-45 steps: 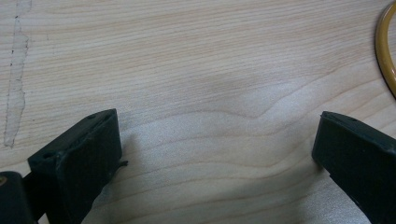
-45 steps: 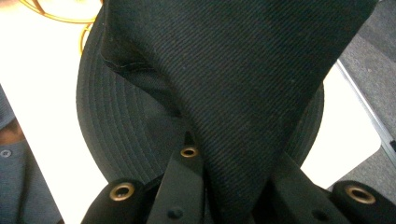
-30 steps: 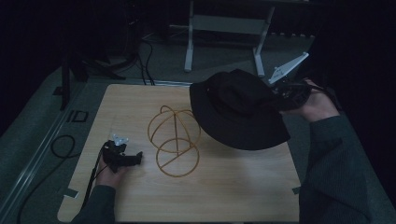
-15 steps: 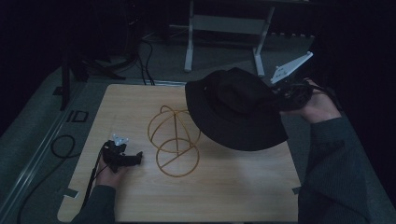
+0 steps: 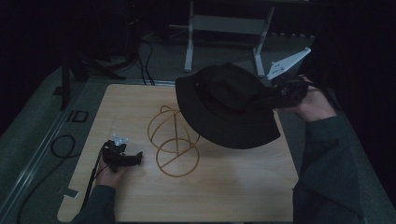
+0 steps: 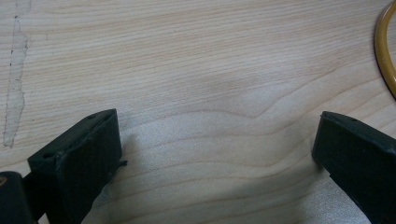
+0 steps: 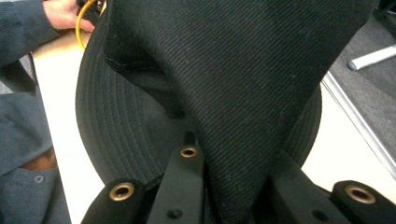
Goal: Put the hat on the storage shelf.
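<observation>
A black bucket hat hangs in the air above the right half of the table, partly over a yellow wire hat stand. My right gripper is shut on the hat's crown fabric, which is pinched between its jaws in the right gripper view. The stand's round base ring lies on the wood. My left gripper rests on the table left of the stand, open, with bare wood between its jaws.
The light wooden table has a grey floor around it. A white metal frame stands beyond the far edge. A black cable loops on the floor at the left.
The hat has drifted left, held by my right gripper, and now overlaps the top of the wire stand more. My left gripper has stayed put.
</observation>
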`<state>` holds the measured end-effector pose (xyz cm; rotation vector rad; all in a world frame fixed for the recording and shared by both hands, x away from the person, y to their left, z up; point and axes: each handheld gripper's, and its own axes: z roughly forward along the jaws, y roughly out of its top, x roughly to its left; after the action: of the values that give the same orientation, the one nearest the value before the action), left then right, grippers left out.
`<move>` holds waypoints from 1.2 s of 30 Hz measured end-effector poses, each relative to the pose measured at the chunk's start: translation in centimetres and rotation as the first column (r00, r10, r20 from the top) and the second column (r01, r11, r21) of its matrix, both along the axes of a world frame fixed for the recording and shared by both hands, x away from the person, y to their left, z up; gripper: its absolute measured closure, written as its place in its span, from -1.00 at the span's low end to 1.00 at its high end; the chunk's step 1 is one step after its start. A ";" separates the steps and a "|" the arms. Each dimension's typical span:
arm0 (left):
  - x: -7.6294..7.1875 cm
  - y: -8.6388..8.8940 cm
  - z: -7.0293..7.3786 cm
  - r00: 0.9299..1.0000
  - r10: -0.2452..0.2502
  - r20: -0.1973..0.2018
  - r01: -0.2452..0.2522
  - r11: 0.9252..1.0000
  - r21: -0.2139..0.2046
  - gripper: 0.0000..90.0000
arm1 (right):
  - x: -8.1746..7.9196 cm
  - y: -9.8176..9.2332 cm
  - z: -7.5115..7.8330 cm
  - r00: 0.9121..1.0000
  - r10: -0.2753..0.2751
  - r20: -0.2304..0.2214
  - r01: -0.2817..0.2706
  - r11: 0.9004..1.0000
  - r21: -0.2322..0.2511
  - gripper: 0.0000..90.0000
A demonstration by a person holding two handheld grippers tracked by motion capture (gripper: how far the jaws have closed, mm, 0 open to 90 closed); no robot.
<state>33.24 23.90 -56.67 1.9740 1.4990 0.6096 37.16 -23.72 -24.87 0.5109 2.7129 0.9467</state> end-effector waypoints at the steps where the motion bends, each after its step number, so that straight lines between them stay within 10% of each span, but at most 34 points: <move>1: 0.0 0.0 0.0 1.000 0.000 0.001 0.000 1.000 -0.001 -0.97 | 0.0 0.2 0.0 1.000 0.004 -0.001 -0.004 1.000 0.003 0.93; 36: 0.0 0.0 0.0 1.000 0.001 0.001 -0.001 1.000 -0.003 -0.97 | 0.8 7.0 -0.6 0.989 0.143 -0.032 -0.142 0.989 0.040 0.90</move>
<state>33.25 23.89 -56.68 1.9705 1.4999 0.6084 37.95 -16.69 -25.52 0.3469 2.7986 1.0344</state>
